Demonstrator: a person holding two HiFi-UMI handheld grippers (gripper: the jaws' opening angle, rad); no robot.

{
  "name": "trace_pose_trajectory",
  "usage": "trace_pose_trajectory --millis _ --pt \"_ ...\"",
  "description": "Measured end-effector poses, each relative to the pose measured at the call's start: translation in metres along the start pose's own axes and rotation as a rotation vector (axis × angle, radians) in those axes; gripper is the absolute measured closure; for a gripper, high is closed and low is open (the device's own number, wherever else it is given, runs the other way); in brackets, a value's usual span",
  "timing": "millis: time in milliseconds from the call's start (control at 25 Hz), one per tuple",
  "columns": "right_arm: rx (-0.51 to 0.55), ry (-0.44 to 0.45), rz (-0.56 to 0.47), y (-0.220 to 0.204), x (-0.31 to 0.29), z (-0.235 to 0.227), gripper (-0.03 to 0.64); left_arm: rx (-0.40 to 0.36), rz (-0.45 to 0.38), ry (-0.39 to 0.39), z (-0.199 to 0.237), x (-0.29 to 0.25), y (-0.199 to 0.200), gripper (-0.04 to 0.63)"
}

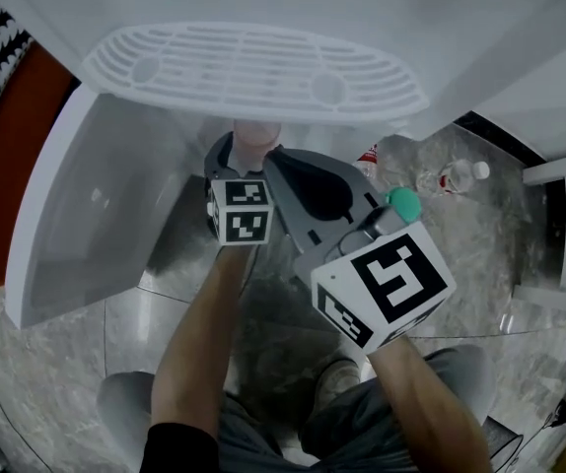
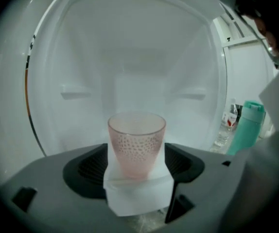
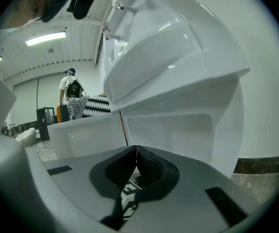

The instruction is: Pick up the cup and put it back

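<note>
A pink, dotted, see-through cup (image 2: 136,141) stands upright on a small white block (image 2: 138,193) inside a white cabinet. My left gripper (image 2: 136,171) is open around it, with a dark pad on each side and a gap to the cup's wall. From above, the cup (image 1: 255,134) shows just past the left gripper (image 1: 247,161). My right gripper (image 1: 285,168) hangs close on the right, its jaws shut with nothing between them. In its own view the right gripper (image 3: 136,153) points at the white cabinet wall.
A white slotted shelf (image 1: 253,67) juts out above the cup. An open white door (image 1: 76,215) stands at the left. A teal bottle (image 2: 246,127) and a clear plastic bottle (image 1: 451,177) stand on the marble floor to the right. A person (image 3: 72,98) stands far off.
</note>
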State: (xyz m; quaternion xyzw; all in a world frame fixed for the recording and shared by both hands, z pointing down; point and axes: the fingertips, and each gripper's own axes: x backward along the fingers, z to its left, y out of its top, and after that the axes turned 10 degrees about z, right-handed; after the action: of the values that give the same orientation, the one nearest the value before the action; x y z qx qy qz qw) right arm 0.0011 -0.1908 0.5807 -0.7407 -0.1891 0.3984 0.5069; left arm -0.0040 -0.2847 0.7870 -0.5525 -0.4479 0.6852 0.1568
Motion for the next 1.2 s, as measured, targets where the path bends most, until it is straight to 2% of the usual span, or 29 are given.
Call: trace_pose_trajectory --millis 240,560,720,960,1200 --pt "0.012 -0.006 -0.014 0.004 0.007 -0.001 0.606 0.049 -0.014 0.001 0.004 -0.016 0.004 0.253" --pt "0.015 0.005 -0.003 -0.001 0.010 0.001 0.606 0.020 -0.020 0.049 0.012 -0.033 -0.010 0.255" --pt "0.005 -0.001 -0.017 0.004 0.013 -0.002 0.606 0.036 0.009 0.017 0.004 -0.020 -0.004 0.255" --pt "-0.008 -0.031 -0.014 0.002 0.010 -0.010 0.607 0.023 0.016 0.020 0.010 0.002 0.004 0.256" --pt "-0.050 -0.066 0.007 -0.005 0.006 -0.024 0.607 0.048 0.054 0.011 0.011 0.019 -0.010 0.258"
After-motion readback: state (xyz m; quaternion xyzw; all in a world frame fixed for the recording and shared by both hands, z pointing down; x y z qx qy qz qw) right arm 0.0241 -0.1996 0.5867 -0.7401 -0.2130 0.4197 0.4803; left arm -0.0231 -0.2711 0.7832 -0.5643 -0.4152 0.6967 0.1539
